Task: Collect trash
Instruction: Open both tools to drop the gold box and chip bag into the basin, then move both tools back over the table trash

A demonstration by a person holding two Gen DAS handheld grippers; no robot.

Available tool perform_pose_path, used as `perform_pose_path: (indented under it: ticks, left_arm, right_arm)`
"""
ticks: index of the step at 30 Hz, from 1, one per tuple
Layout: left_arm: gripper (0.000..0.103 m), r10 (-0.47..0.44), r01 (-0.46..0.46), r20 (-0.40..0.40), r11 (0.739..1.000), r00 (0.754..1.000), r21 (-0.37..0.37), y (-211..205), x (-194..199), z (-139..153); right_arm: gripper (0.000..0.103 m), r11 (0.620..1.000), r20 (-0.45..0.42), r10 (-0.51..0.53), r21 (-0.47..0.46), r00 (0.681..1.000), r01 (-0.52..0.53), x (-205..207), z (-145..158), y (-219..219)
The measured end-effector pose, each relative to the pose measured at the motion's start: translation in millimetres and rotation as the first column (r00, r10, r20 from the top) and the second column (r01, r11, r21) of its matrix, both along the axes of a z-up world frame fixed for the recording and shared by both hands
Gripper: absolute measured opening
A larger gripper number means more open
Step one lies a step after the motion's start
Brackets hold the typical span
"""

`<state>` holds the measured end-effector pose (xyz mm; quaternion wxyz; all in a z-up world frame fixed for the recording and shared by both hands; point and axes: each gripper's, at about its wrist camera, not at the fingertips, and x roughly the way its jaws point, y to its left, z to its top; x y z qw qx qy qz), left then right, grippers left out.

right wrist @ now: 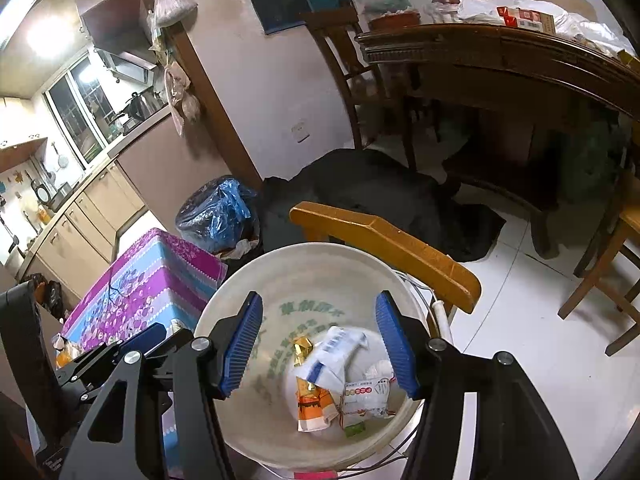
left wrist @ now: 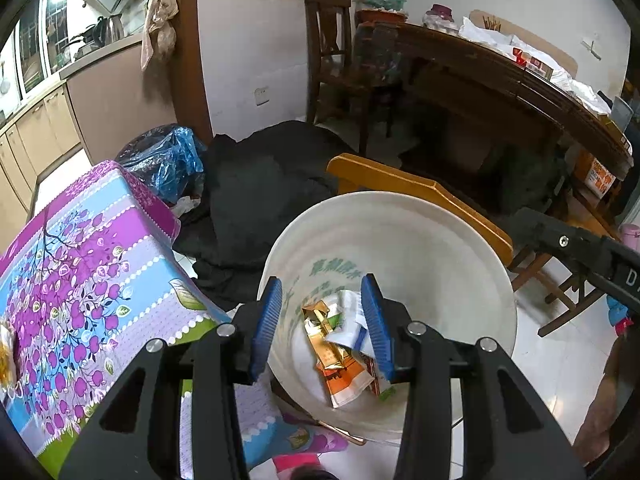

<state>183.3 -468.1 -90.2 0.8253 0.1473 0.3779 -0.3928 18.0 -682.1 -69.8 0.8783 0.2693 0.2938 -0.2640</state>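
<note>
While I hover over the round white plastic bucket of crumpled wrappers, both my left fingers and right fingers stand apart, empty.

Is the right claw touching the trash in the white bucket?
Apart. In the right wrist view, the right gripper is open above the wrappers, which lie on the bucket's bottom.

We see on each gripper 2 blue ribbed pads, black arms and silver round screws.

Crumpled wrappers lie heaped inside the white bucket.
</note>
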Motion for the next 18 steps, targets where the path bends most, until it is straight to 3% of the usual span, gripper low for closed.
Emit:
perform_pose_path:
  ticks: [7, 18]
  left_arm:
    - [0.04, -0.004, 0.004, -0.004, 1.0, 1.0, -0.002, 7, -2, -1]
    - [0.04, 0.038, -0.037, 0.019, 0.999, 0.999, -0.02, 35, 2, 11]
  right_arm:
    - [0.06, 1.0, 0.006, 0.002, -0.01, 1.0, -0.002, -1, 0, 6]
    - [0.06, 0.993, 0.01, 0.009, -0.116, 1.0, -0.008, -2, 12, 39]
